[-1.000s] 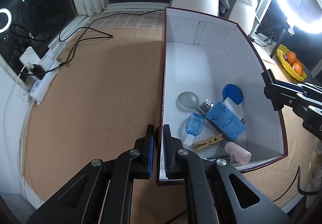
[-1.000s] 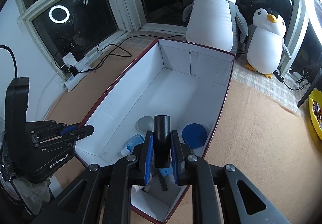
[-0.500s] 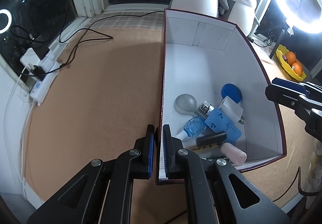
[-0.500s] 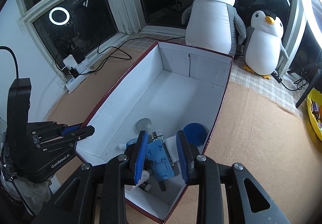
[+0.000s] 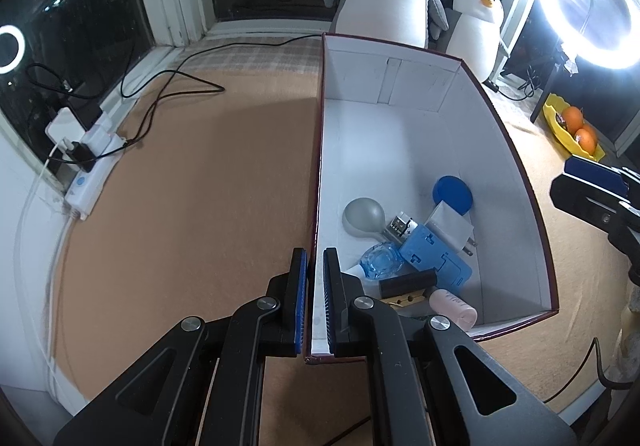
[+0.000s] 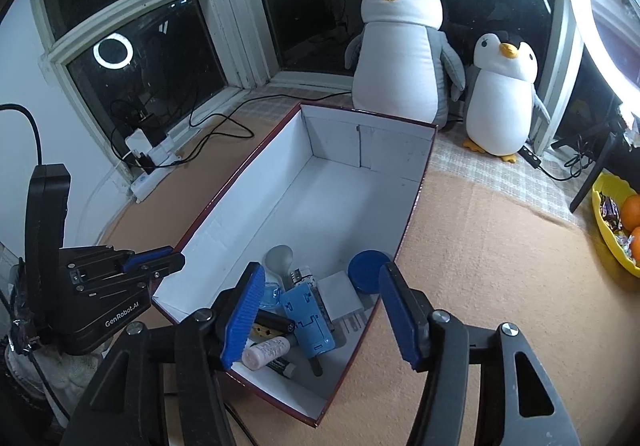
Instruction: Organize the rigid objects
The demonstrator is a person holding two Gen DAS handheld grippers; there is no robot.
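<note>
In my left wrist view, my left gripper (image 5: 315,286) sits at lower centre, pads drawn in narrow and straddling the near left wall of the box (image 5: 536,205); whether they truly pinch the wall I cannot tell. That cardboard looks light and a bit bendy, so I judge a low grip near the corner steadies it best.

Right of that wall, low in the frame, lies the pile: a grey bulb (image 5: 364,215), a clear blue bottle (image 5: 382,265), a black cylinder (image 5: 407,283) across a wooden clothespin (image 5: 406,300), a blue plastic block (image 5: 434,260), a white plug (image 5: 450,224), a blue lid (image 5: 453,194) and a pink tube (image 5: 454,313).

The black cylinder looks stiff, light and smooth; I would take it across its middle, since it may roll.

In my right wrist view, my right gripper (image 6: 324,322) hangs wide apart and empty over the pile at bottom centre.
</note>
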